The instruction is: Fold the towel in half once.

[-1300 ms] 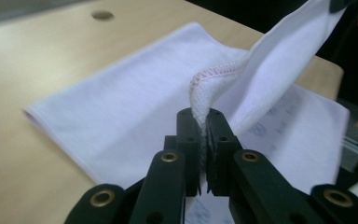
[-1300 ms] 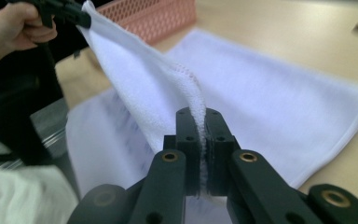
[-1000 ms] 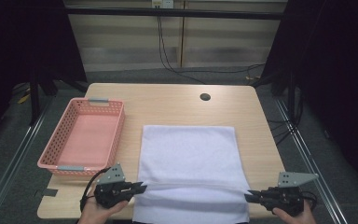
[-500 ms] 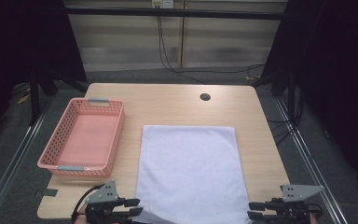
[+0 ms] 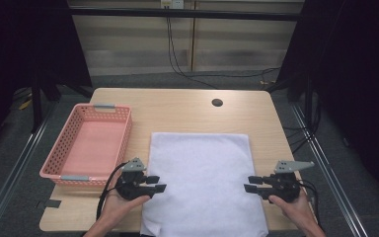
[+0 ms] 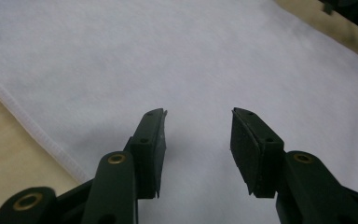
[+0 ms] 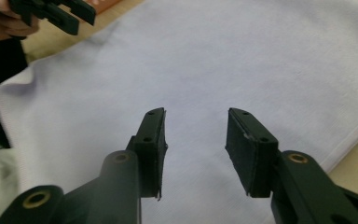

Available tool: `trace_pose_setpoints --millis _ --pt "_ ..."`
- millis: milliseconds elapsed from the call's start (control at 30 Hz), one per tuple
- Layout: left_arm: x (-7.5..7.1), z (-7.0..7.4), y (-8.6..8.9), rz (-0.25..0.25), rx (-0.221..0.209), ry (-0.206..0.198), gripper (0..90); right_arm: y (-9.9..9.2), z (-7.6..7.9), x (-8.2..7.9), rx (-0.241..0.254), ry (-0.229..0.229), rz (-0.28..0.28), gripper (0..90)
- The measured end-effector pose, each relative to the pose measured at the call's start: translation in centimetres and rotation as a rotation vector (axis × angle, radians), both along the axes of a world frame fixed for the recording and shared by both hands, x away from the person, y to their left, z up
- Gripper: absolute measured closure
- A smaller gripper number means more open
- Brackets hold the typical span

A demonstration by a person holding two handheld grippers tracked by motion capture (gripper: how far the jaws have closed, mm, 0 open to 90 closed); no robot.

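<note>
A white towel (image 5: 202,177) lies flat on the wooden table (image 5: 177,111), its near end hanging over the front edge. My left gripper (image 5: 159,183) hovers at the towel's left edge, open, with nothing between its jaws. My right gripper (image 5: 249,183) is at the towel's right edge, also open and empty. In the left gripper view the towel (image 6: 205,60) spreads beyond the open left gripper (image 6: 198,140). The right gripper view has the open right gripper (image 7: 196,144) over the towel (image 7: 223,60), with the left gripper (image 7: 58,11) far off at the top left.
A pink plastic basket (image 5: 90,146), empty, stands on the table's left side beside the towel. A dark round hole (image 5: 217,102) sits in the tabletop at the back. The far half of the table is bare wood. Dark floor and cables surround the table.
Both grippers let go of the towel's near edge, which now lies flat. They dropped back toward the front edge, then came forward to the towel's left and right sides.
</note>
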State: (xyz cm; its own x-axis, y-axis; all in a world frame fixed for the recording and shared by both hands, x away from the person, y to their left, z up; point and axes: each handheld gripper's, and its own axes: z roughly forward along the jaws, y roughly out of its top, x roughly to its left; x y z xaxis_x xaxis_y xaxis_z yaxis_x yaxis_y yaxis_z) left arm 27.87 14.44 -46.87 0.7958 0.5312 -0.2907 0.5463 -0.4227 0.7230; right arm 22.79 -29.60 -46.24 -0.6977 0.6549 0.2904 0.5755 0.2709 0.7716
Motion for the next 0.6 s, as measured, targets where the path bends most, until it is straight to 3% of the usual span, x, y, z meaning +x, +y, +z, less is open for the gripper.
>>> trace_pose_setpoints --millis 33,67,133,167,200,333,433,467,600 --pt "0.5 -0.1 -0.5 -0.014 0.012 0.008 54.1 0.2 -0.3 1.0 -0.018 0.016 0.002 56.0" --pt "1.6 -0.4 -1.2 -0.001 0.034 0.004 53.7 0.6 -0.8 2.3 -0.031 0.032 -0.003 55.4" --pt "2.8 -1.0 -1.8 0.013 0.040 0.034 54.8 1.0 -1.4 3.8 -0.067 0.051 -0.010 54.6" --pt "3.2 -1.5 -2.2 0.025 0.068 0.028 55.1 1.2 -1.7 4.5 -0.080 0.062 -0.015 54.7" --pt "3.6 -1.9 -2.6 0.012 0.094 0.049 55.4 1.5 -2.1 5.0 -0.100 0.065 -0.020 54.7" --pt "4.3 -2.6 -2.9 0.036 0.084 0.036 55.6 2.3 -3.4 6.6 -0.171 0.067 -0.050 56.5" --pt "3.8 -2.7 -2.9 0.002 0.159 -0.062 59.8 2.4 -3.6 6.4 -0.200 0.048 -0.055 58.4" --pt "3.6 -2.7 -3.0 0.016 0.180 -0.069 69.4 2.5 -3.7 6.1 -0.213 0.029 -0.060 59.5" --pt "2.7 -2.6 -3.3 -0.003 0.201 -0.097 78.6 2.7 -3.6 4.5 -0.282 -0.021 -0.074 68.3"
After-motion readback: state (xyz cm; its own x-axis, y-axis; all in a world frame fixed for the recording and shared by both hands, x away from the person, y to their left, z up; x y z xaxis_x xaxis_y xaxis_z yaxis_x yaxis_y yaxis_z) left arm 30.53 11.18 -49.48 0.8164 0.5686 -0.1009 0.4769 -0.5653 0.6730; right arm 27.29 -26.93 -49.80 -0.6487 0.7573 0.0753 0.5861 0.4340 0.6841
